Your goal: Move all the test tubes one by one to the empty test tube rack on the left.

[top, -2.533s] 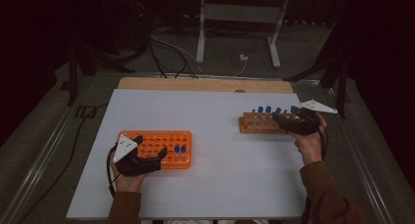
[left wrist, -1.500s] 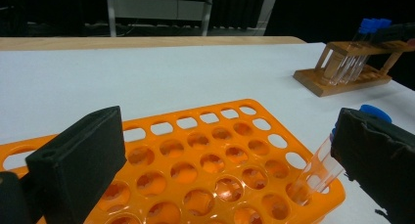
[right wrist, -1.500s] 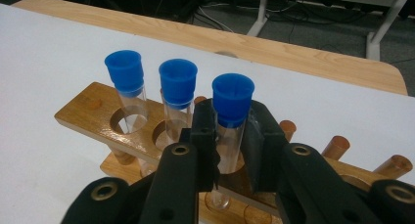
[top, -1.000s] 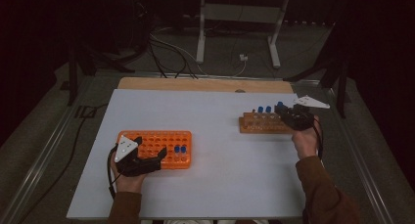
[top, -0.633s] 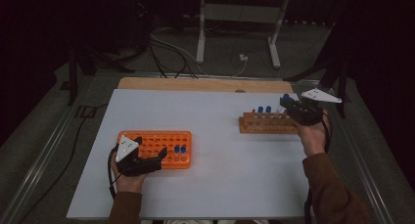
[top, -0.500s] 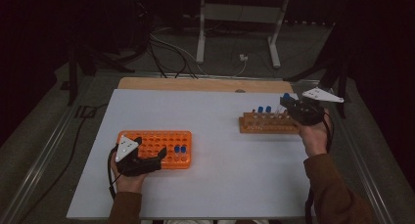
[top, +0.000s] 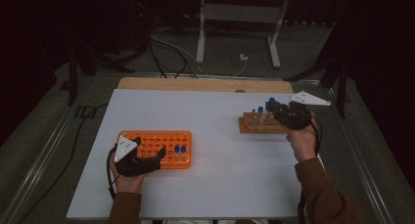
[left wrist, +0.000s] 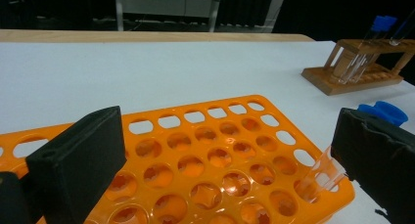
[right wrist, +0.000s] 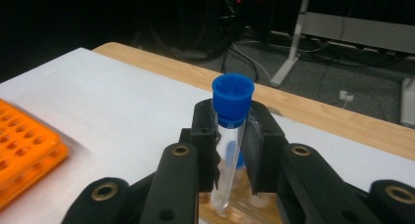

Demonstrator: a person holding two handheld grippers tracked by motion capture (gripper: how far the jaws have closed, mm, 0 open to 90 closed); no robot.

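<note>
Right gripper now raised off the wooden rack, jaws clenching a blue-capped tube; left gripper jaws spread.

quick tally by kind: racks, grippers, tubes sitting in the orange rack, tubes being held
Orange rack: 1
Wooden rack: 1
Grippers: 2, left gripper and right gripper
Blue-capped tubes in the orange rack: 2
Held tube, in the right gripper: 1
Total: 7

The orange rack is cut off at the bottom edge, partly hidden behind the jaws.
</note>
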